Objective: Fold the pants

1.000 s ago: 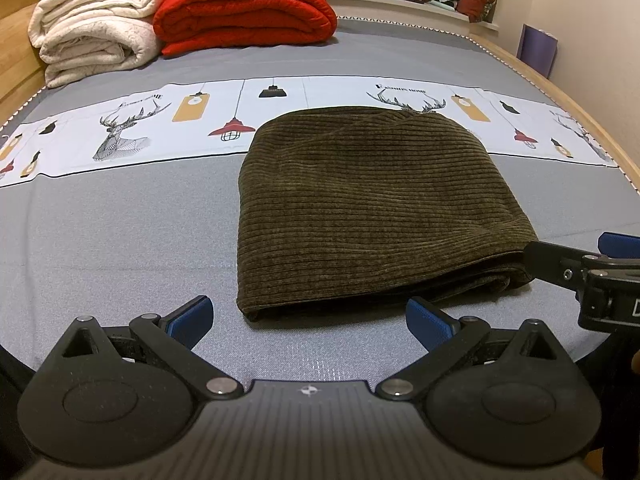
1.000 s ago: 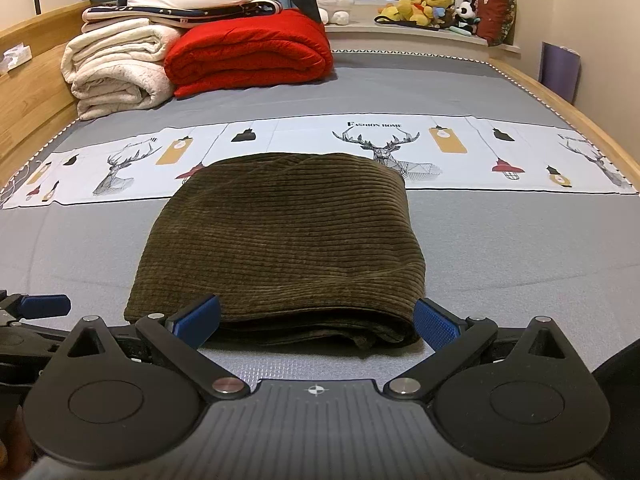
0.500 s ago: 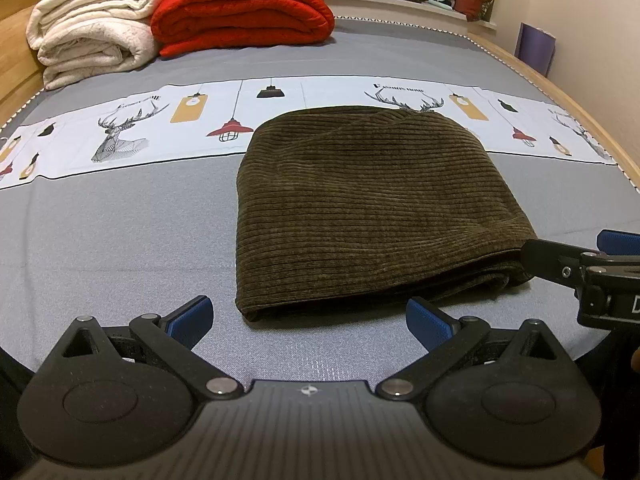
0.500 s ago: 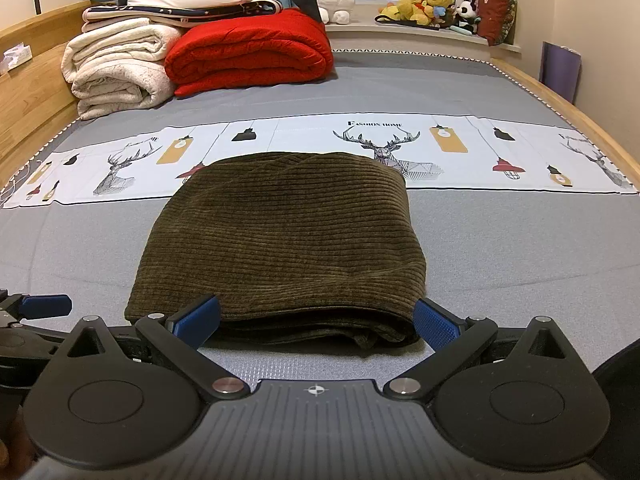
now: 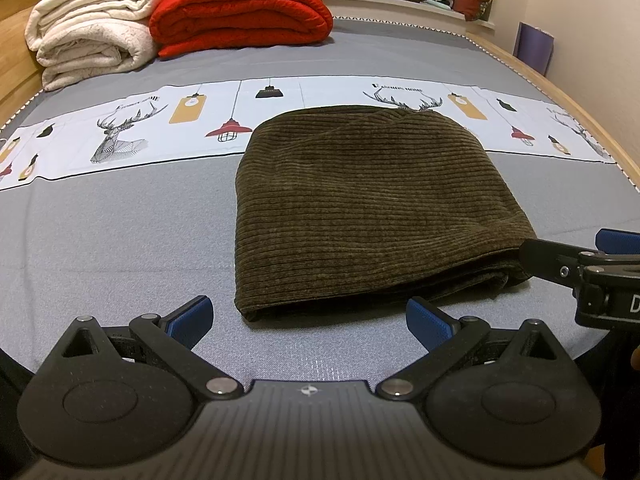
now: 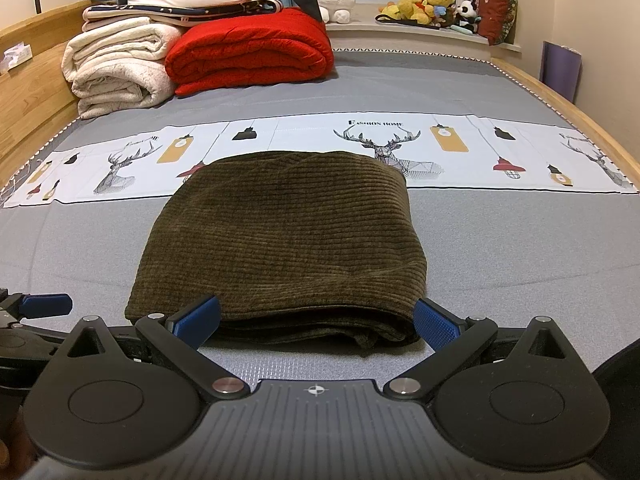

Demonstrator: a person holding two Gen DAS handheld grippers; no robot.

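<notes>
I am holding both tongs low over the bed [image 5: 100, 240], at the near edge of the pants [image 5: 372, 216], which are lying as a compact olive corduroy bundle on the grey cover, their far end resting on the printed white strip [image 5: 160, 128]. My left tongs [image 5: 308, 314] are spread wide and empty, hanging in front of the bundle's near left corner without touching it. My right tongs [image 6: 316, 318] are spread just as wide, their blue pads flanking the stacked layers at the near edge; nothing is pinched.

I am judging the folding as nearly finished, so the step in hand is tidying. The near right corner is looking loose, with layers peeking out unevenly. To do this well I would press and nudge rather than grab: sliding the open fingers flat against the edges, squaring the stack, and avoiding lifting only the top layer, since corduroy slides over itself and one snag would be undoing the fold.
</notes>
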